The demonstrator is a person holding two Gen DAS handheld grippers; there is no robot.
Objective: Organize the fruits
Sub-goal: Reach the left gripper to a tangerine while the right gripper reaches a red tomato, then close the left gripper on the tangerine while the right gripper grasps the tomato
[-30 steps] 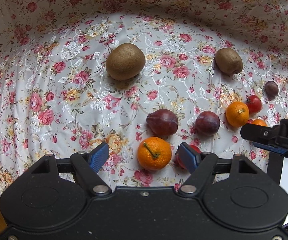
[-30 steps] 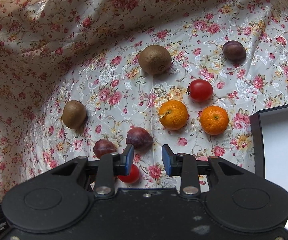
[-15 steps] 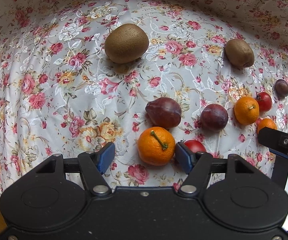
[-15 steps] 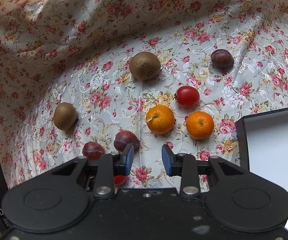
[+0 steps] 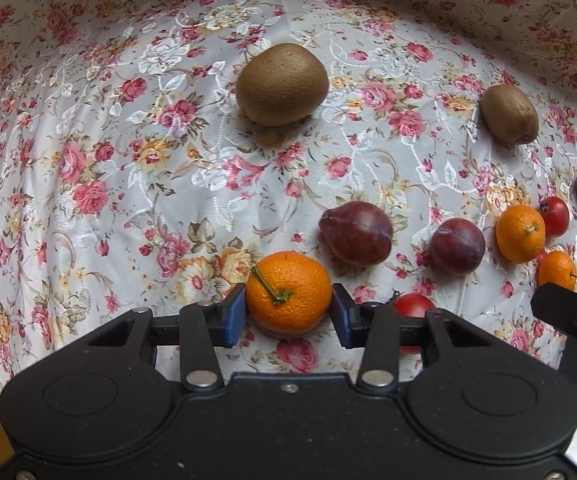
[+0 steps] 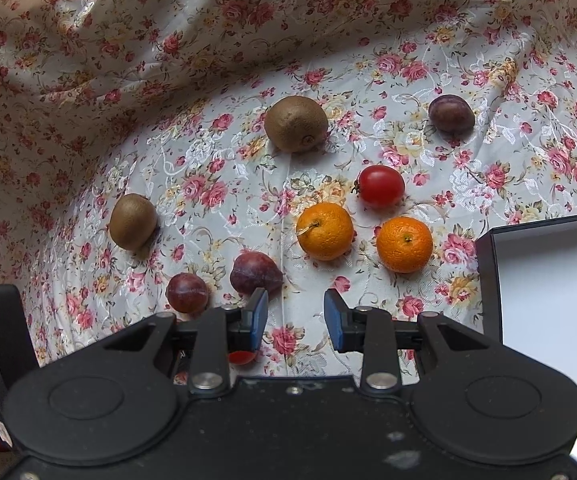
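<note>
My left gripper (image 5: 288, 314) points down at the floral cloth. Its jaws are closing on an orange (image 5: 288, 292) with a green stem, and both blue pads (image 5: 234, 314) touch its sides. A red tomato (image 5: 412, 306) lies just right of that grip. Two plums (image 5: 356, 232) (image 5: 456, 244), two kiwis (image 5: 282, 84) (image 5: 510, 114) and two more oranges (image 5: 520, 234) lie beyond. My right gripper (image 6: 296, 316) hovers over bare cloth with a narrow gap and nothing between its pads. Ahead of it lie two oranges (image 6: 324, 231) (image 6: 404, 245), a tomato (image 6: 380, 187) and a kiwi (image 6: 296, 124).
A black-rimmed box (image 6: 486, 280) with a white inside stands at the right. A dark plum (image 6: 450, 114) lies far right, with two plums (image 6: 255, 274) (image 6: 187, 293) and a kiwi (image 6: 132, 222) on the left. The cloth rises in folds at the back.
The left jaws have closed in from wide apart until the pads meet the orange's sides. The right gripper's gap is unchanged and its view has barely shifted.
</note>
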